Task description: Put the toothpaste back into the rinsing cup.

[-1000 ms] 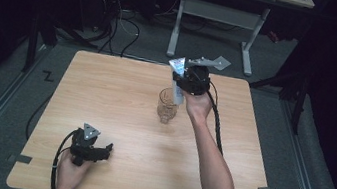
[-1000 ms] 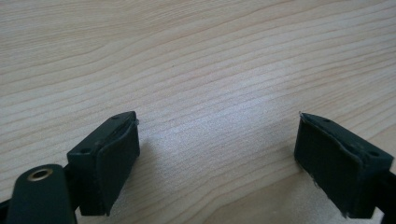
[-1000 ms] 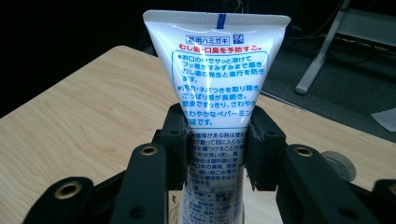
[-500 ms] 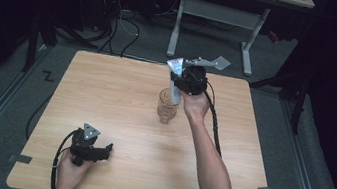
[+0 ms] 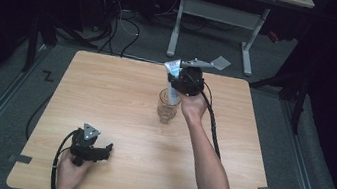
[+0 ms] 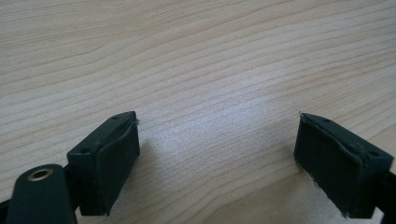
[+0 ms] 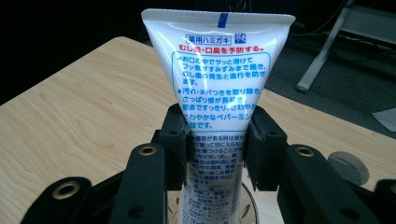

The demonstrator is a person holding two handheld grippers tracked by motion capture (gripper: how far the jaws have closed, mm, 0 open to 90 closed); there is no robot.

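Note:
A white toothpaste tube [image 7: 219, 70] with blue and red print stands upright, crimped end up, and my right gripper [image 7: 215, 149] is shut on its middle. In the high view that right gripper [image 5: 181, 82] holds the tube [image 5: 173, 77] over a clear glass cup [image 5: 167, 107] near the table's middle; the tube's lower end reaches into the cup. The cup's rim [image 7: 250, 200] shows below the jaws. My left gripper [image 5: 103, 151] rests low at the table's front left, open, its pads [image 6: 109, 158] wide apart over bare wood.
The wooden table [image 5: 106, 90] has dark floor around it. A white-legged desk [image 5: 213, 15] stands behind the far edge. A cable [image 5: 212, 126] trails along the right forearm. A round grey floor disc [image 7: 348, 167] lies beyond the table edge.
The right gripper and tube have shifted slightly left and toward the cup. The left gripper has not moved.

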